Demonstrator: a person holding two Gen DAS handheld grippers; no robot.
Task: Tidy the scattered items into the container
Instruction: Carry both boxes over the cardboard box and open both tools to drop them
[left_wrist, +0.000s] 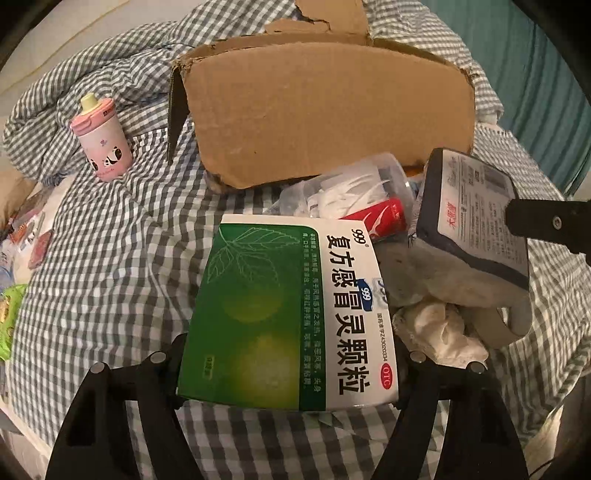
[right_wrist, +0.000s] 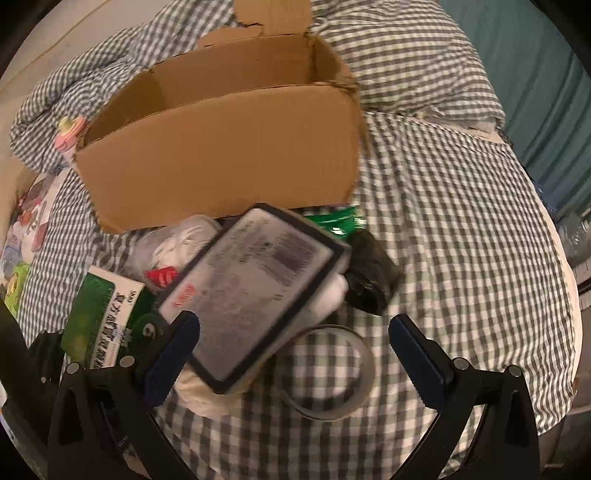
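Left view: left gripper (left_wrist: 291, 373) clamped on green medicine box (left_wrist: 284, 314), above checked bedsheet (left_wrist: 110, 251); cardboard box (left_wrist: 325, 118) beyond, pink bottle (left_wrist: 102, 142) beside. Right view: right gripper (right_wrist: 295, 350) spread wide, dark-edged packet (right_wrist: 255, 291) against left finger, teal curtain (right_wrist: 535, 74) behind

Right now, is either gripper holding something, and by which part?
The left gripper clamps the green medicine box by its near end. The right gripper is open; the dark-edged pack only touches one finger.
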